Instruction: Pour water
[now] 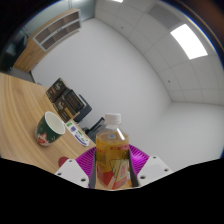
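Beyond your fingers the room tilted steeply: a pale wall [120, 70] rose behind everything, and a ceiling [160, 60] with a bright light panel [188, 40] ran off above it. A wooden table [25, 110] sloped away to the left of your fingers, and wooden cabinets [55, 35] hung high on the far wall past it. At the table's far end sat some dark appliances [68, 100]; what kind they were could not be made out.

On the table, ahead and to the left of your fingers, stood a paper cup [51, 128] with a green and red print, its open mouth showing.

You had the gripper [112, 168] closed around a clear bottle [112, 150] with a white cap [113, 119] and a colourful label. The bottle stood right between your fingers, the pink pads [88, 158] pressing it from both sides, and yellowish liquid showed inside it. The bottle was apart from the cup, up off the table.
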The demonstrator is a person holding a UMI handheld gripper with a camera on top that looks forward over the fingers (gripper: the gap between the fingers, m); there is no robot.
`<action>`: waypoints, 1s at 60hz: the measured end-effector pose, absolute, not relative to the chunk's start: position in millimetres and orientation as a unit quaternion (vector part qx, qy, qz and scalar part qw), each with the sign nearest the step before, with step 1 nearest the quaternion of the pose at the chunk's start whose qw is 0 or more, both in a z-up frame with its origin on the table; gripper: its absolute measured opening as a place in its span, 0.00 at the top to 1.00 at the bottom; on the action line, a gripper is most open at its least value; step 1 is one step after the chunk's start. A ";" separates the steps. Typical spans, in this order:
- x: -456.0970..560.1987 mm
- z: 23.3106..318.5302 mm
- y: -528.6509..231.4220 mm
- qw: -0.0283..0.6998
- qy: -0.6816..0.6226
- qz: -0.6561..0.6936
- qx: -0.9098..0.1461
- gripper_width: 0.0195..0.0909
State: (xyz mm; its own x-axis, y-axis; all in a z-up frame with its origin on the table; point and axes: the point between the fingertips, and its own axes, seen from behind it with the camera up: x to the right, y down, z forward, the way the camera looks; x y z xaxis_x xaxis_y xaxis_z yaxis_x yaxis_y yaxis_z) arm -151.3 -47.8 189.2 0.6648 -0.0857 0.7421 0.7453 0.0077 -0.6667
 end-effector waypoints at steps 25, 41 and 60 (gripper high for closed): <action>-221.5 176.9 13.7 0.403 -0.606 -0.612 -0.310 0.59; -221.6 181.2 12.6 0.401 -0.606 -0.610 -0.315 0.59; -181.9 183.6 21.7 0.645 -0.265 -0.272 -0.663 0.58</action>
